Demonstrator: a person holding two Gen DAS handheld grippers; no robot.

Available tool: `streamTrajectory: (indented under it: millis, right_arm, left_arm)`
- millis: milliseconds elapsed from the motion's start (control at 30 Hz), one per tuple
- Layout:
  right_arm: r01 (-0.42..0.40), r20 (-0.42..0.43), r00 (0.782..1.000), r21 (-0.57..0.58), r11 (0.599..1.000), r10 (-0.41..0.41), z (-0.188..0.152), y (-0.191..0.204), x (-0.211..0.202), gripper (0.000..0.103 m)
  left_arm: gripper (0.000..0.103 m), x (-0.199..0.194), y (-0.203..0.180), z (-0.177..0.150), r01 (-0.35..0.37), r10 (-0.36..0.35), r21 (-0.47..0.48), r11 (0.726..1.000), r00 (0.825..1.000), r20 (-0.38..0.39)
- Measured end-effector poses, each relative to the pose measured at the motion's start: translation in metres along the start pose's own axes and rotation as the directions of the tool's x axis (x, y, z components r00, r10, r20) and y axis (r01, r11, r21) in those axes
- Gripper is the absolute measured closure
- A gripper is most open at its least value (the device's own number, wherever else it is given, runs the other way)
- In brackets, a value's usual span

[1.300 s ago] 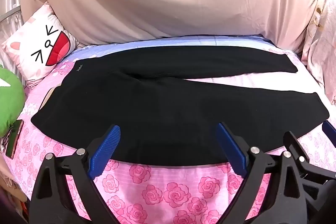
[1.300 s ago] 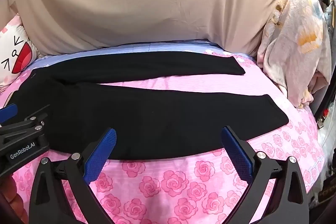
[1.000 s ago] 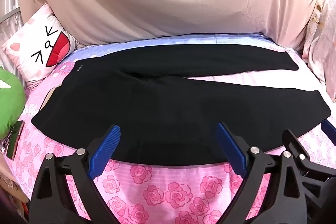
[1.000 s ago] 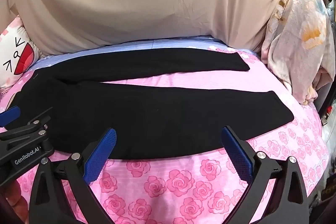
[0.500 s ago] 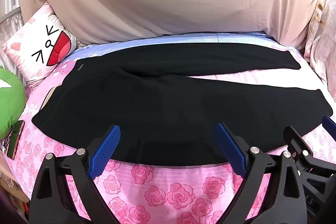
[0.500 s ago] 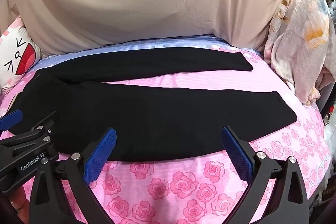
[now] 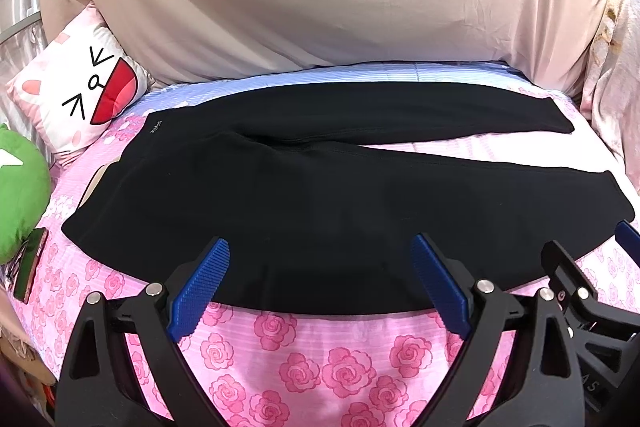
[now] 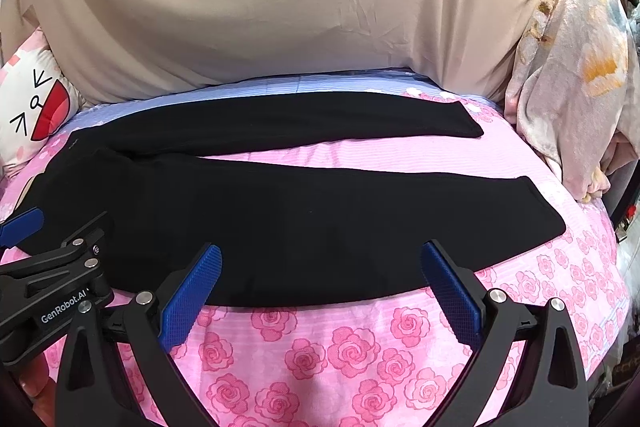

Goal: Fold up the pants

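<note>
Bed with pink rose sheet, beige drape behind. Left gripper fingers spread wide, empty, hovering at the near edge of the pants. Right gripper likewise wide open, holding nothing. Pants lie flat across the bed, waistband left, legs splayed to the right, near leg closest. Judgement: soft, light, limp knit; will drape and sag, so pinch at waistband and hem. Black, smooth, few wrinkles. Cat pillow beyond the waist.
</note>
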State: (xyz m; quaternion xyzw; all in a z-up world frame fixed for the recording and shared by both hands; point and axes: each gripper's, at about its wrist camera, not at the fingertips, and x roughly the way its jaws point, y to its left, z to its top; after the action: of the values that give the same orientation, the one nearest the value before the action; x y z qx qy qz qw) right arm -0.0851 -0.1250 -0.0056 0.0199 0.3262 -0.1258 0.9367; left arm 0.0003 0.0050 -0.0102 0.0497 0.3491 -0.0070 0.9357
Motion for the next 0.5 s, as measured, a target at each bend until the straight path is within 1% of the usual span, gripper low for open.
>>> streamTrajectory:
  millis: [500]
  right_arm:
    - [0.004,0.006,1.000,0.001,1.000,-0.004,0.0023,0.0018,-0.0043,0.005]
  left_arm:
    - [0.013,-0.0027,-0.0015,0.0034,0.001,-0.001,-0.001,1.000,1.000,0.000]
